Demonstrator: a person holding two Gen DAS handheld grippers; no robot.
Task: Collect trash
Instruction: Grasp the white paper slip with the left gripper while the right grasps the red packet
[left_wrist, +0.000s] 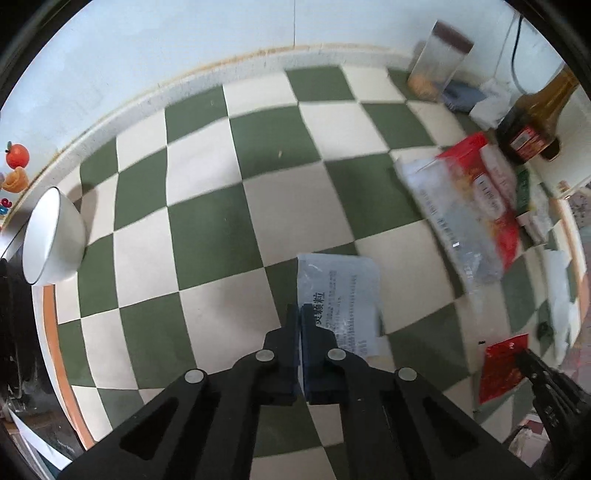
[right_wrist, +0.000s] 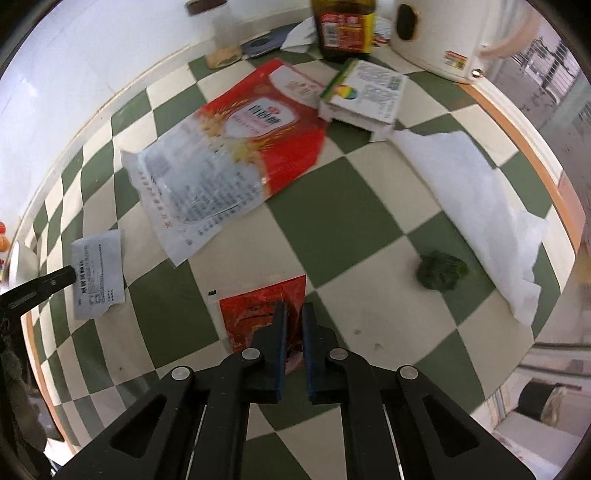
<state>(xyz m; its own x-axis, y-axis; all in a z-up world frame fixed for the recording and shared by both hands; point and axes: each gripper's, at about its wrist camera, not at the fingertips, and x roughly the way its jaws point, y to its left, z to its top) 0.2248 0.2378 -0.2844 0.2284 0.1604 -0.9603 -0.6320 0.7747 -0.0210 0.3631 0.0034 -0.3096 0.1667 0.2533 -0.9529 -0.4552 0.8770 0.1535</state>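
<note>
With both tongs pinched, left tongs (left_wrist: 300, 314) on the grey sachet (left_wrist: 343, 295), right tongs (right_wrist: 293, 314) on the red wrapper (right_wrist: 258, 314), lifting both off the surface (left_wrist: 207, 236) to a bin seems next.

Both views are evenly and brightly lit, daylight-like; the strongest light is seen at the window (right_wrist: 554, 74) on the right-wrist view's right edge, where detail is washed out. Shadows are soft and short, e.g. beside the white bowl (left_wrist: 51, 236). Slight glare is noted on the red-and-clear bag (right_wrist: 225, 147). Motion blur is seen on the bag, the bottle (left_wrist: 532, 125) and the jar (left_wrist: 439, 62). Heavy fisheye bending and black vignetting are present at the edges; the checkered table (left_wrist: 229, 192) lines are curved.
</note>
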